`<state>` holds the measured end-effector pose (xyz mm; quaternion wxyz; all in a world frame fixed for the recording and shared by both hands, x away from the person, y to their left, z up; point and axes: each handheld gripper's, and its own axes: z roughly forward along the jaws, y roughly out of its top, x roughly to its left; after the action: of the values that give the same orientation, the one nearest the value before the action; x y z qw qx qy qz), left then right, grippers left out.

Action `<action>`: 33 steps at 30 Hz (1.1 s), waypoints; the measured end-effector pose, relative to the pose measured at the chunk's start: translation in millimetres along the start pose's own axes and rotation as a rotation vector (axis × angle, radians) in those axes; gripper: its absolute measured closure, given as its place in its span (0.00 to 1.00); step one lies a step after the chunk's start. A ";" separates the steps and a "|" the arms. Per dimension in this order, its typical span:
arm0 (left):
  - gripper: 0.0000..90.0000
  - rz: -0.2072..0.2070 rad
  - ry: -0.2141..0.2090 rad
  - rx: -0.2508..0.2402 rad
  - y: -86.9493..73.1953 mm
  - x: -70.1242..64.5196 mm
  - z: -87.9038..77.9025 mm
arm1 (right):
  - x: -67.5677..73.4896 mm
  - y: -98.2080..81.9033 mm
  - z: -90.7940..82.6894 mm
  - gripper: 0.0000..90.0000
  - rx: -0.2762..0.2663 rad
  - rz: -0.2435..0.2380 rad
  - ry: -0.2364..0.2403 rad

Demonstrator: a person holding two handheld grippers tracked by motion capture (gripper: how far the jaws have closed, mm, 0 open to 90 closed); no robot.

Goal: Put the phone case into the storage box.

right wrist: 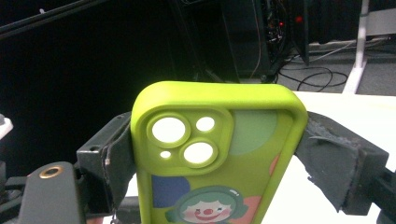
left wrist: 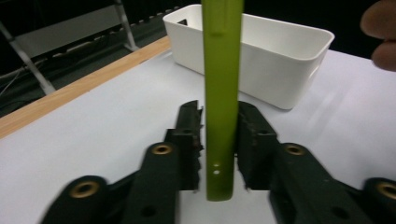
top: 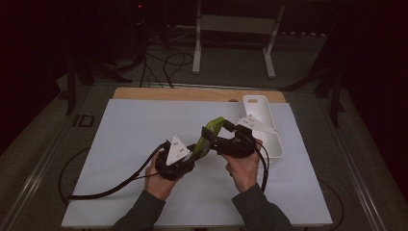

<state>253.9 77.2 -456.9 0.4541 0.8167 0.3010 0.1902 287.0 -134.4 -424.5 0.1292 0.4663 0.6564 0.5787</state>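
Note:
A lime-green phone case (top: 211, 132) with camera cut-outs and a cartoon clown print (right wrist: 210, 116) hangs above the white table between both grippers. My right gripper (right wrist: 217, 154) is shut across the case's width, a padded jaw pressed on each long side near the camera end. It reaches the case from the right (top: 220, 137). In the left gripper view the case (left wrist: 222, 70) stands edge-on between the jaws of my left gripper (left wrist: 219, 135), with a thin gap at each pad, so that gripper is open. It comes in from the lower left (top: 196, 150).
A white oblong bin (top: 262, 120) stands at the table's back right, just behind the right gripper (left wrist: 280, 60). A white sheet (top: 144, 134) covers the table, with a wooden strip (top: 192, 94) along the far edge. Cables trail off the left gripper. A white frame stands on the floor beyond.

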 end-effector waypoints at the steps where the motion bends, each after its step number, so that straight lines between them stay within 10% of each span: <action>1: 0.71 0.000 0.000 0.000 0.0 0.0 0.0 | -0.2 0.4 -0.3 0.18 -0.002 -0.001 -0.001; 16: 0.17 -0.009 0.027 -0.016 -0.3 2.8 -3.1 | -3.5 2.8 -2.2 0.18 0.010 -0.017 -0.025; 33: 0.05 -0.005 0.021 -0.016 -0.1 4.6 -5.4 | -2.8 4.7 -2.6 0.18 0.012 -0.038 -0.033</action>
<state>254.1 83.7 -454.0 0.4582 0.8102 0.3059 0.2000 288.8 -138.7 -420.7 0.1480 0.4641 0.6664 0.5645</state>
